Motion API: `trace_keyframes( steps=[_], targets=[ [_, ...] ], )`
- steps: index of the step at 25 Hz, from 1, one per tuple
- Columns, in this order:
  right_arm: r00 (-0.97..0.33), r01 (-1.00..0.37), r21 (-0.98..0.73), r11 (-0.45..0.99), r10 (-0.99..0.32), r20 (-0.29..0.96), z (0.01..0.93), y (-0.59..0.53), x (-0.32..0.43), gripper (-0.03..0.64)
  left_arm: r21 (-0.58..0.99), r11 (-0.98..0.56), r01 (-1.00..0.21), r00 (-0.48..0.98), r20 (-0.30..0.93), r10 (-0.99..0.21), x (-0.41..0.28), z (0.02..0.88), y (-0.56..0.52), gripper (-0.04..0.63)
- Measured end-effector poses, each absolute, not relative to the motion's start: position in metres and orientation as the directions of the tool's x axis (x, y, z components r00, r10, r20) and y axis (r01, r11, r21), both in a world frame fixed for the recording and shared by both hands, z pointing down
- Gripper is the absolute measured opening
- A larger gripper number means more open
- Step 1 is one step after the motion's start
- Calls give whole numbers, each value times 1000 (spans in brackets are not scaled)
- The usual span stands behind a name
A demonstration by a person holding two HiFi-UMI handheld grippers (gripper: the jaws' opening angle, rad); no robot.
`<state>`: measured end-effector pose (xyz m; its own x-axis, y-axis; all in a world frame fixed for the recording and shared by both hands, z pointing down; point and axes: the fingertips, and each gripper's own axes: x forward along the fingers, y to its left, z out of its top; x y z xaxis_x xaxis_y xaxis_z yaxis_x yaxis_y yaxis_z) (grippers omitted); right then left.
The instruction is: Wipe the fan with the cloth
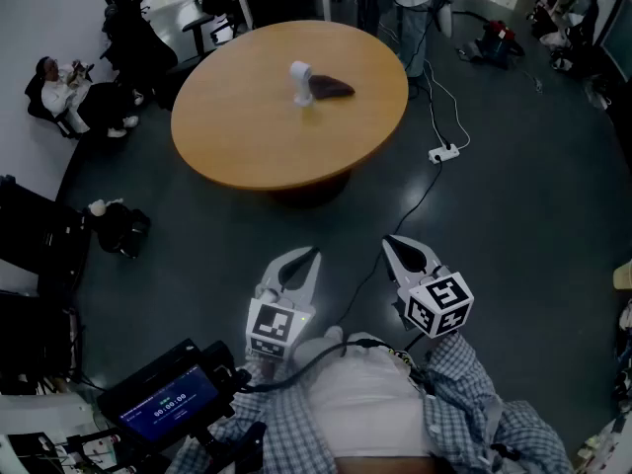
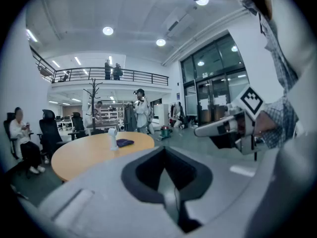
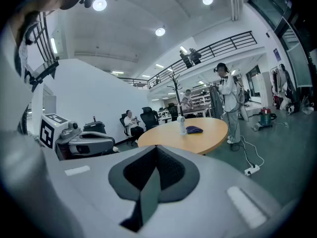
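Note:
A small white fan (image 1: 301, 82) stands upright near the middle of a round wooden table (image 1: 247, 136), well ahead of me. A dark cloth (image 1: 329, 87) lies bunched just right of the fan, touching or nearly touching it. My left gripper (image 1: 312, 255) and right gripper (image 1: 390, 242) hover side by side over the floor, short of the table, both shut and empty. The left gripper view shows the fan (image 2: 113, 138) and cloth (image 2: 125, 143) far off beyond its shut jaws. In the right gripper view the fan (image 3: 182, 125) and cloth (image 3: 194, 129) also sit far off.
A white power strip (image 1: 443, 153) with its cable lies on the floor right of the table. A person (image 1: 59, 87) sits at the far left among office chairs. Another person (image 1: 420, 8) stands behind the table. Black cases (image 1: 39, 240) stand at the left, and a small screen (image 1: 163, 403) is at lower left.

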<state>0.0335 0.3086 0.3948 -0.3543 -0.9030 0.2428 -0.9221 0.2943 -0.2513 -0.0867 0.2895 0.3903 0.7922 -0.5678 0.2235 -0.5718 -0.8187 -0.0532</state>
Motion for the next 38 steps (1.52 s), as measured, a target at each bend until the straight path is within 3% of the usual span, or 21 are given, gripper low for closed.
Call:
trace_keyframes(
  steps=[21,26,38],
  targets=[
    [-378,-919,-216,329,-890,254,391,311,27,3,-48,-795,-605,768,230,-598,-98,384,285,0],
    [-384,-919,-206,337,-887,259,403,318,54,3,-77,-775,-627,742,242,-625,-81,396,286,0],
    [-394,-915,-183,358,-891,226,392,332,71,3,-110,-752,-650,732,175,-659,-63,373,295,0]
  ],
)
